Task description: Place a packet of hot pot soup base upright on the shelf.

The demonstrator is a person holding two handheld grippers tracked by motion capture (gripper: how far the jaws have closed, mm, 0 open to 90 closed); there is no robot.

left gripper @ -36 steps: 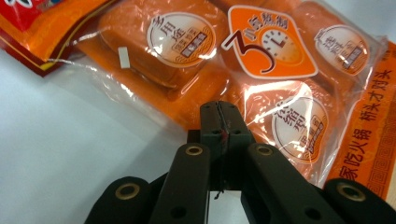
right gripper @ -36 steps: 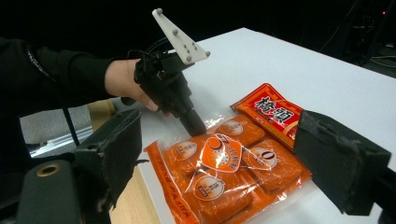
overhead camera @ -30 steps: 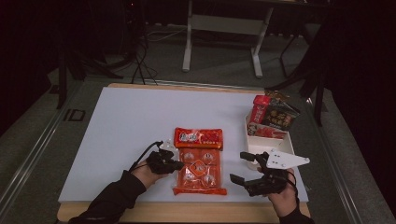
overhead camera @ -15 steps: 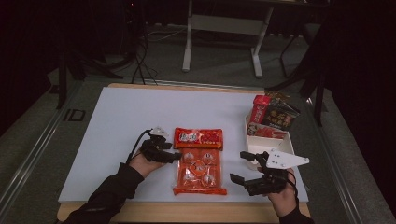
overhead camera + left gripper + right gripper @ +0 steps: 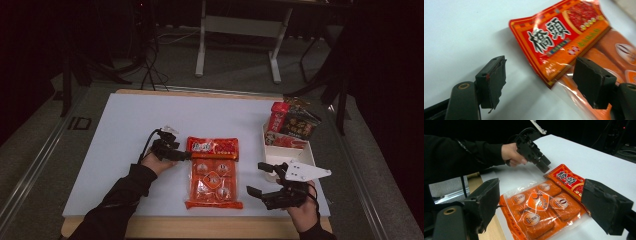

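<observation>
A recording studio or lab is suggested rather than a home. A white board (image 5: pixel 125 145) is laid on a wooden table (image 5: pixel 200 232), surrounded by darkness, with loose cables (image 5: pixel 150 70) and metal stand legs (image 5: pixel 237 50) seen on the far floor.

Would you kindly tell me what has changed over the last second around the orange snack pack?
The left gripper has shifted a little away from the person, up the orange pack's left edge towards its red header corner, jaws open astride that edge and gripping nothing. The right gripper, also open, has stayed near the pack's lower right. The pack and the white box have not moved.
</observation>
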